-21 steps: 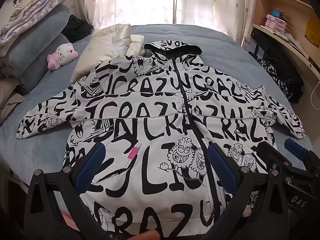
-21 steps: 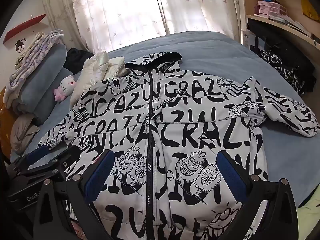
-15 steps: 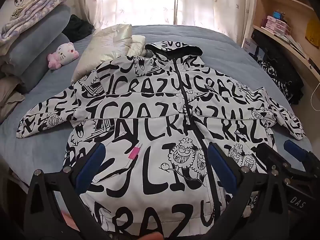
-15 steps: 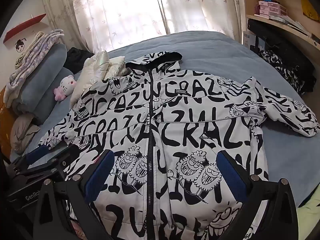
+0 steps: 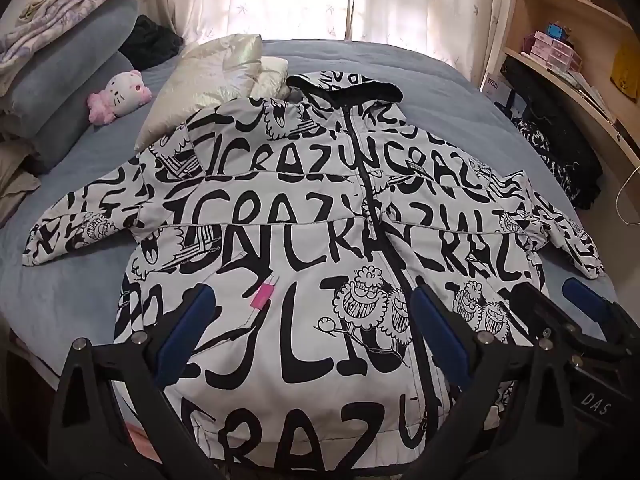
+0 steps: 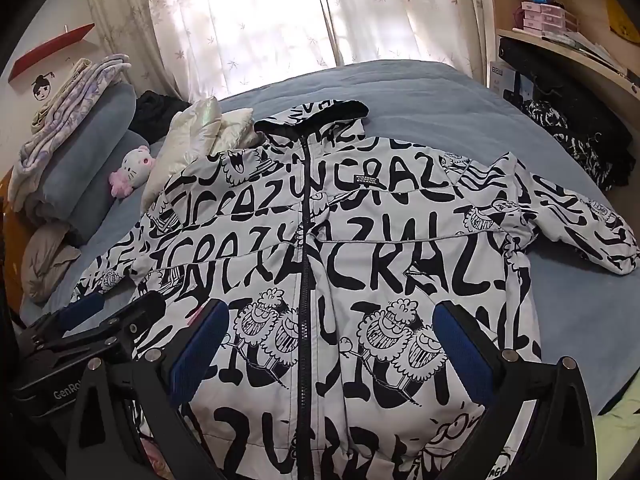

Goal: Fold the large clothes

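Right now your white jacket [image 5: 304, 240] with black lettering lies spread flat, front up and zipped, across the blue bed [image 5: 440, 92]. Its hood [image 5: 352, 84] points toward the curtained window [image 5: 320, 0], and both sleeves stretch out to the sides. A small pink tag [image 5: 262, 295] sits on the lower front panel.

Your left tool [image 5: 312, 332] hovers over the lower part of the jacket with its blue-padded fingers [image 5: 184, 332] spread wide and nothing between them; whether the tips touch the fabric you cannot tell from either view. Your right tool [image 6: 330, 344] hangs just beside it, over the hem on the other side of the black zipper [image 6: 306, 280], equally wide apart and holding nothing.

Beyond the left sleeve, a shiny cream pillow [image 5: 208, 84] rests partly under the jacket's shoulder, and a pink-and-white plush cat [image 5: 120, 94] sits near a stack of folded blankets [image 5: 60, 60]. To the right of the bed, a wooden shelf [image 5: 580, 92] carries small boxes, with dark patterned clothes [image 5: 556, 152] heaped below it.
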Available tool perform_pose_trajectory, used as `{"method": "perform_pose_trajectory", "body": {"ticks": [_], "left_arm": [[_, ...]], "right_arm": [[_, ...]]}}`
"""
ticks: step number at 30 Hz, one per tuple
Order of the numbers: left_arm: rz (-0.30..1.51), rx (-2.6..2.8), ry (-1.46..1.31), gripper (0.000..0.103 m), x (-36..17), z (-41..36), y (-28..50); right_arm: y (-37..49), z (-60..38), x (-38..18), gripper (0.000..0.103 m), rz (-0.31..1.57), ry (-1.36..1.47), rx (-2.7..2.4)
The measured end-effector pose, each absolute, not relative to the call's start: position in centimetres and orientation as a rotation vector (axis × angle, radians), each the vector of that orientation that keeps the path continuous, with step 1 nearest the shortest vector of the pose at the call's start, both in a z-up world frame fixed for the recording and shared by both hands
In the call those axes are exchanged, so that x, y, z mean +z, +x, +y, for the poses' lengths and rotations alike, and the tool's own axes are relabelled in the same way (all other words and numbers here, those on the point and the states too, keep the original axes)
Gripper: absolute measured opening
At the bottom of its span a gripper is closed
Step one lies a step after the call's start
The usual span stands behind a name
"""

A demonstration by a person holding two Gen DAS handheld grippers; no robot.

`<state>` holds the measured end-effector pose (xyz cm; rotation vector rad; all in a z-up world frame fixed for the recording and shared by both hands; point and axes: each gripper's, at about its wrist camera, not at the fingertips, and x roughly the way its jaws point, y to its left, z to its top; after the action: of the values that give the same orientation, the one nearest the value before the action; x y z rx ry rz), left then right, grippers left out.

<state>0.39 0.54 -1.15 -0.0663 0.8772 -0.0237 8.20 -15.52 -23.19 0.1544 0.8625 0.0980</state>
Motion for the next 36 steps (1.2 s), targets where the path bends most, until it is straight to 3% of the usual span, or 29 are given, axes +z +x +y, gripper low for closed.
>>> {"method": "perform_pose_trajectory", "body": {"ticks": [36], "left_arm": [[0.869, -0.016, -0.066, 0.097, -1.26, 0.68, 0.17]], "right_arm": [[8.73, -15.64, -23.80, 0.103, 0.869, 0.155, 0.101]]}}
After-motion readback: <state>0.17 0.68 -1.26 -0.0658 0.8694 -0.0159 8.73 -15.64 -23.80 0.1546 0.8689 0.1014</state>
